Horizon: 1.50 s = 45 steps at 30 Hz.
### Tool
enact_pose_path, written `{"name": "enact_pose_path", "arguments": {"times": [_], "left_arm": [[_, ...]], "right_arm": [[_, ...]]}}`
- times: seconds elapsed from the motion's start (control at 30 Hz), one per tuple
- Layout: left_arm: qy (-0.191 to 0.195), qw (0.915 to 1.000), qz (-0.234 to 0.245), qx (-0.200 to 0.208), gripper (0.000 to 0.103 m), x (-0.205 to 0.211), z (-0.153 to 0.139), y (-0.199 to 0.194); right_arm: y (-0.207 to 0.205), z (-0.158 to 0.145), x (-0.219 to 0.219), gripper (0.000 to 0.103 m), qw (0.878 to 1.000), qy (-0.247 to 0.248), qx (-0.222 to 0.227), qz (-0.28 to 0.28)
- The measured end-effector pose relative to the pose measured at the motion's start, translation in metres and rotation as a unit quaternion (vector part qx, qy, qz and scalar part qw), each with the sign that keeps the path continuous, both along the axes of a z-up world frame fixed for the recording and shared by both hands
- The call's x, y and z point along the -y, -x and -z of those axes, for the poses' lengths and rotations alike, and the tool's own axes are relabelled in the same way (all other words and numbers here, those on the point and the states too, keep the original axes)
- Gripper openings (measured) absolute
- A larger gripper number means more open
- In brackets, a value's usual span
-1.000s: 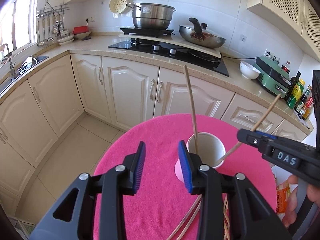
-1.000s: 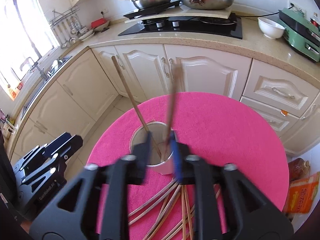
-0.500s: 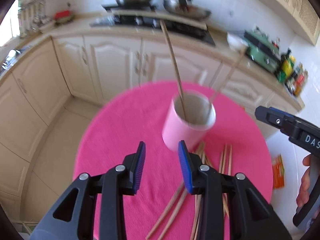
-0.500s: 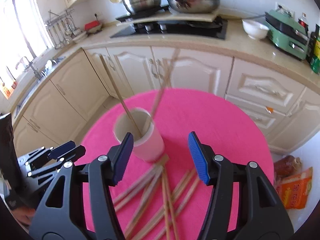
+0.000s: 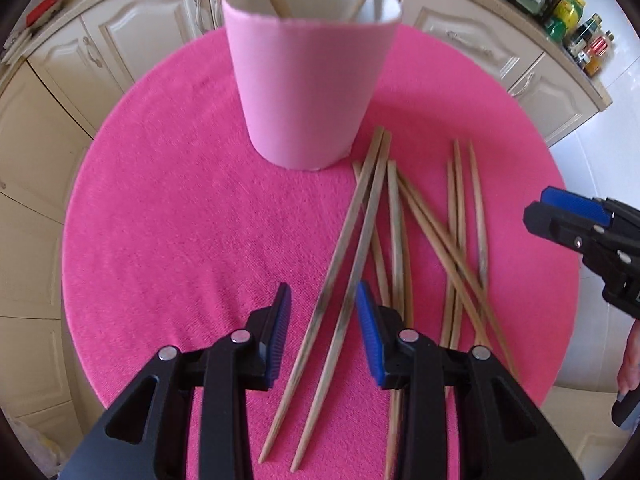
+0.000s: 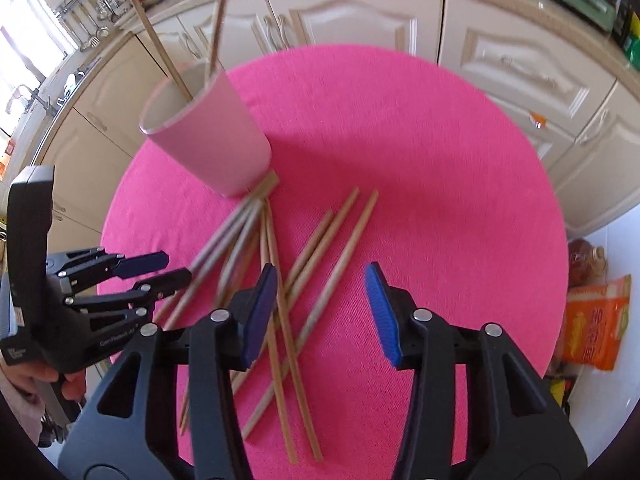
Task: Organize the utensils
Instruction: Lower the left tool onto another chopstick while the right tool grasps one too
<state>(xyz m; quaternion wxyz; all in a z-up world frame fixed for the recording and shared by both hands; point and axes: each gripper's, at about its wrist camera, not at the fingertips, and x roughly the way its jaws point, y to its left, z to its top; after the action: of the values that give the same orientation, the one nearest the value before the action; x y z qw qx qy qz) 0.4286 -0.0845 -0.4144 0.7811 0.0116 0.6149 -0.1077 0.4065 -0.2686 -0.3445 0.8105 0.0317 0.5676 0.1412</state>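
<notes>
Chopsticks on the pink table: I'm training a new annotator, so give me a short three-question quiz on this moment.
1. True or false: the pink cup lies on its side.
2. How many chopsticks stand in the cup?
A) none B) two C) five
3. What lies between the jaws of the left gripper?

Key
1. False. It stands upright on the pink table.
2. B. Two sticks lean out of it; the rest lie loose on the table.
3. A pair of chopsticks; the jaws stand apart and do not press on them. The right gripper is closing over other loose sticks.
</notes>
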Motion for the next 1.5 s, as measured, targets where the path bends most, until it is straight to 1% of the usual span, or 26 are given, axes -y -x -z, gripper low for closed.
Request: {"name": "enact_pose_path", "arguments": {"times": [0.1, 0.23, 0.3, 0.37, 0.43, 0.57, 0.6, 0.63, 0.7, 0.77, 0.83, 0.9, 0.97, 1.03, 1.13, 1.17, 1.2, 1.27, 1.37, 1.4, 1.5], "left_arm": [[-0.009, 0.9999, 0.003, -0.005, 0.034, 0.004, 0.007, -0.008], [-0.006, 0.9999, 0.006, -0.007, 0.034, 0.007, 0.008, -0.02], [-0.014, 0.9998, 0.012, -0.008, 0.034, 0.01, 0.008, -0.026], [-0.021, 0.9996, 0.016, -0.013, 0.034, 0.013, 0.011, -0.03], [-0.033, 0.9991, 0.02, -0.018, 0.034, 0.016, 0.015, -0.035], [-0.064, 0.997, 0.042, -0.014, 0.033, 0.035, 0.016, -0.041], [-0.067, 0.9967, 0.045, -0.013, 0.031, 0.038, 0.016, -0.043], [-0.067, 0.9966, 0.045, -0.013, 0.023, 0.042, 0.016, -0.046], [-0.06, 0.9972, 0.04, -0.016, 0.01, 0.047, 0.015, -0.05], [-0.049, 0.9981, 0.032, -0.018, 0.01, 0.048, 0.012, -0.051], [-0.036, 0.9989, 0.025, -0.016, 0.01, 0.042, 0.008, -0.046], [-0.022, 0.9995, 0.019, -0.013, 0.01, 0.039, 0.004, -0.039], [-0.019, 0.9996, 0.016, -0.011, 0.01, 0.037, 0.001, -0.035], [-0.01, 0.9998, 0.013, -0.014, 0.01, 0.034, -0.001, -0.033], [-0.003, 0.9999, 0.013, -0.008, 0.009, 0.03, -0.006, -0.026], [0.0, 0.9999, 0.011, -0.008, 0.009, 0.029, -0.007, -0.025], [0.004, 0.9999, 0.009, -0.007, 0.009, 0.022, -0.005, -0.02], [0.009, 0.9999, 0.006, -0.001, 0.009, 0.022, -0.008, -0.013], [0.017, 0.9998, 0.006, 0.005, 0.009, 0.016, -0.011, -0.003], [0.019, 0.9998, 0.007, 0.008, 0.008, 0.007, -0.015, 0.002], [0.028, 0.9994, 0.008, 0.019, 0.008, 0.006, -0.021, 0.006]], "right_arm": [[0.0, 0.009, 0.002, 0.044, 1.0, -0.005, -0.014, 0.0], [-0.001, 0.017, 0.003, 0.044, 1.0, -0.01, -0.025, -0.004], [-0.003, 0.02, 0.001, 0.043, 0.999, -0.014, -0.031, -0.01], [-0.005, 0.023, -0.002, 0.039, 0.999, -0.014, -0.037, -0.017], [-0.006, 0.027, -0.008, 0.036, 0.999, -0.011, -0.042, -0.028], [-0.007, 0.03, -0.016, 0.034, 0.998, -0.003, -0.046, -0.049], [-0.007, 0.032, -0.02, 0.033, 0.997, 0.002, -0.049, -0.056], [-0.008, 0.033, -0.024, 0.032, 0.997, 0.005, -0.051, -0.061], [-0.008, 0.036, -0.03, 0.028, 0.996, 0.012, -0.058, -0.072], [-0.008, 0.036, -0.034, 0.028, 0.995, 0.025, -0.055, -0.081], [-0.009, 0.036, -0.039, 0.022, 0.994, 0.024, -0.057, -0.088], [-0.009, 0.034, -0.044, 0.022, 0.993, 0.033, -0.055, -0.096], [-0.007, 0.036, -0.054, 0.019, 0.992, 0.042, -0.06, -0.104], [-0.006, 0.041, -0.06, 0.019, 0.99, 0.056, -0.072, -0.108], [-0.006, 0.042, -0.064, 0.018, 0.989, 0.064, -0.073, -0.11], [-0.007, 0.042, -0.066, 0.015, 0.989, 0.064, -0.075, -0.112], [-0.007, 0.042, -0.067, 0.014, 0.988, 0.065, -0.077, -0.114], [-0.007, 0.041, -0.072, 0.011, 0.987, 0.071, -0.078, -0.119], [-0.009, 0.039, -0.072, 0.008, 0.988, 0.063, -0.085, -0.113], [-0.01, 0.039, -0.07, 0.007, 0.989, 0.056, -0.088, -0.108], [-0.012, 0.035, -0.062, 0.006, 0.99, 0.048, -0.087, -0.097]]}}
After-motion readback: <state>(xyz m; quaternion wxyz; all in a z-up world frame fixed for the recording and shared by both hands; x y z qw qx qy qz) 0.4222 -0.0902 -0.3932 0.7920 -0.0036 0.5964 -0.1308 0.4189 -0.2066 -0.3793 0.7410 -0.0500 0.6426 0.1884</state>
